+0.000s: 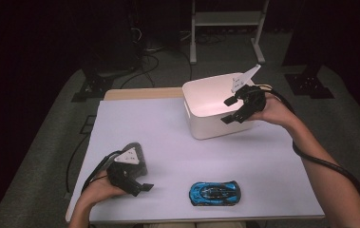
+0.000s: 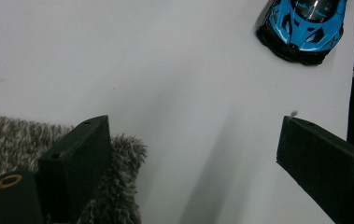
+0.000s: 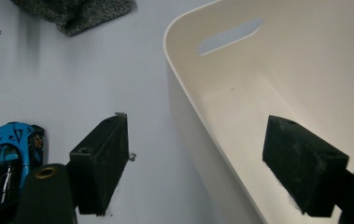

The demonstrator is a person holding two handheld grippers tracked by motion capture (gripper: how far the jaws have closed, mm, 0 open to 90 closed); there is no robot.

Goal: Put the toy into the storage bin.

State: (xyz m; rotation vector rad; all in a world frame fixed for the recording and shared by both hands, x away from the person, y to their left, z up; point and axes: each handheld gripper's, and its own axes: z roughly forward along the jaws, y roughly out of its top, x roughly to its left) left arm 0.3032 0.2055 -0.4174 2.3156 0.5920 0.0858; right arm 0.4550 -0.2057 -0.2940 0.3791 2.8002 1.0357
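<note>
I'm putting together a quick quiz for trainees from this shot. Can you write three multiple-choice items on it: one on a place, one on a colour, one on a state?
1. Where does the toy car lie?
A. inside the white bin
B. on the table near its front edge
C. on the grey fuzzy cloth

2. What colour is the toy car?
A. red
B. yellow
C. blue with black

3. How does the right gripper stand?
A. open with nothing between its fingers
B. shut on the car
C. shut on the cloth

Answers: 1 B, the car sits on the table, apart from the bin. 2 C, its body is bright blue. 3 A, the right gripper view shows the fingers wide apart astride the bin's wall.
</note>
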